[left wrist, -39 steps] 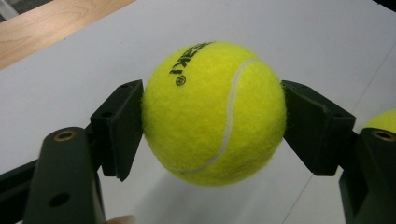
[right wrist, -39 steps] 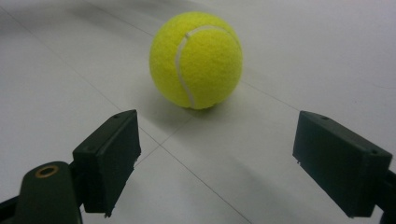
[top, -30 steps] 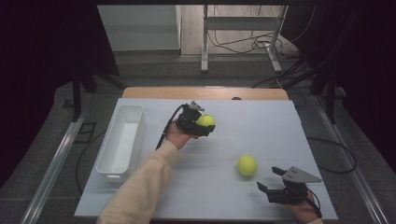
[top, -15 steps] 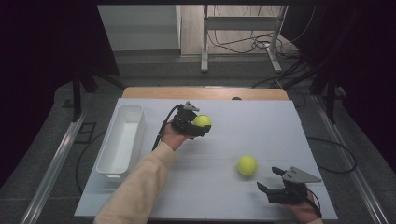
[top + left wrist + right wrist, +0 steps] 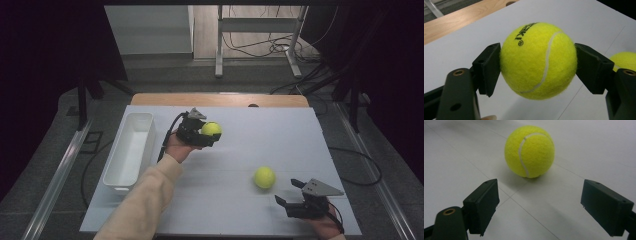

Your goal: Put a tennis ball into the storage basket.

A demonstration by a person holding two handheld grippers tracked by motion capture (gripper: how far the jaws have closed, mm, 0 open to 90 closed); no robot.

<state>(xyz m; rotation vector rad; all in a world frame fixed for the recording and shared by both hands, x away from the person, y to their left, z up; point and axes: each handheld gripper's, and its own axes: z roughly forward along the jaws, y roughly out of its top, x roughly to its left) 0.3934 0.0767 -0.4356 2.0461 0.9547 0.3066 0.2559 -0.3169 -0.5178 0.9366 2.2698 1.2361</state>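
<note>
- We've got one tennis ball clamped between the jaws of our left gripper — held clear above the white table, just right of the white bin.
- A second tennis ball sits on the table toward the near right, well apart from the first.
- Our right gripper waits just beside that ball — jaws spread wide, nothing between them, the ball a little ahead of their tips in the right gripper view.
- Beyond the white surface runs a wooden table edge.
</note>
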